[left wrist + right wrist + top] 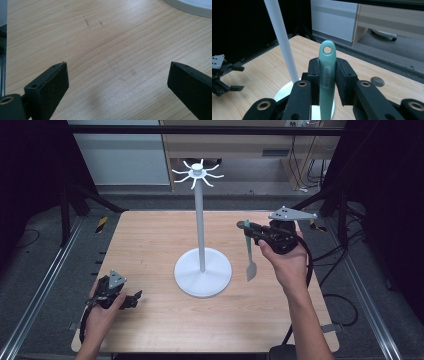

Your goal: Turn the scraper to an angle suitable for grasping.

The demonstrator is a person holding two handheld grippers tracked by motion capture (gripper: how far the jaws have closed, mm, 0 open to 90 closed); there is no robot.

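Table (pixel 150 330) w/ white stand (pixel 202 270) at centre, 8 hooks (pixel 198 174) up top, all bare. Right gripper (pixel 327 82) clamps the green spatula (pixel 326 75), lifted right of the stand; hanging it is left. Left gripper (pixel 117 82) wide apart, idle near left.

The one piece of lettering stands on the handle of the pale green spatula (pixel 327 75) held between the jaws of the right gripper (pixel 327 83). It is embossed in a raised oval and runs lengthwise along the handle, below the hanging hole. The letters are too soft and small to make out. No other text, label or number can be read.
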